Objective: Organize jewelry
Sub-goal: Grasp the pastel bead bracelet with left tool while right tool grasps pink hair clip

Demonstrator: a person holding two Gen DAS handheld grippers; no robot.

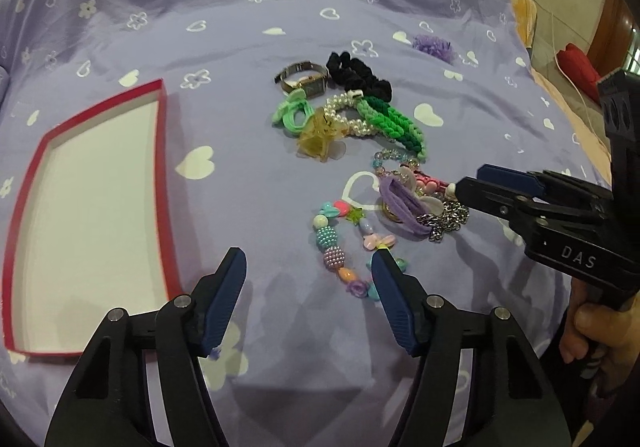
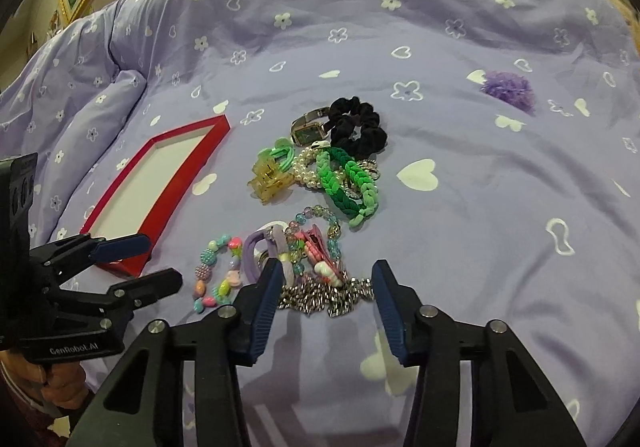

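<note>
All of the jewelry sits in a loose heap out on the bed, and none of it is in the red tray [image 1: 86,183] yet, whose white floor shows bare. So by the look of things the sorting has barely begun, or not begun at all.

Nearest the claws lies the pastel bead bracelet [image 1: 340,247], spread in a ring on the purple bedspread [image 1: 240,47]. Just beside it is a tangle: a purple band [image 1: 400,203], a pink clip [image 2: 316,247], a clear-bead strand [image 2: 320,219] and a silver chain [image 2: 328,295], all touching or overlapping. Farther up the bed is a second cluster: green braided band [image 1: 396,123], pearl bracelet [image 1: 344,115], yellow hair claw clip [image 1: 320,139], mint hair tie [image 1: 292,111], wristwatch [image 1: 304,81] and black scrunchie [image 1: 356,75]. A purple pom-pom [image 2: 508,89] lies well apart, toward the far right of the bed.

The right claw [image 2: 324,287] is spread wide and empty, its fingers straddling the silver chain, and looks set to take that tangle first. The left claw [image 1: 308,271] is spread too, holding nothing, low over the bead bracelet with its right finger at the ring's edge. The tray waits to the left side of the bed, apart from both heaps.

Everything remains to do: each piece has to be lifted over, and the tangled pile may come up in a clump.
</note>
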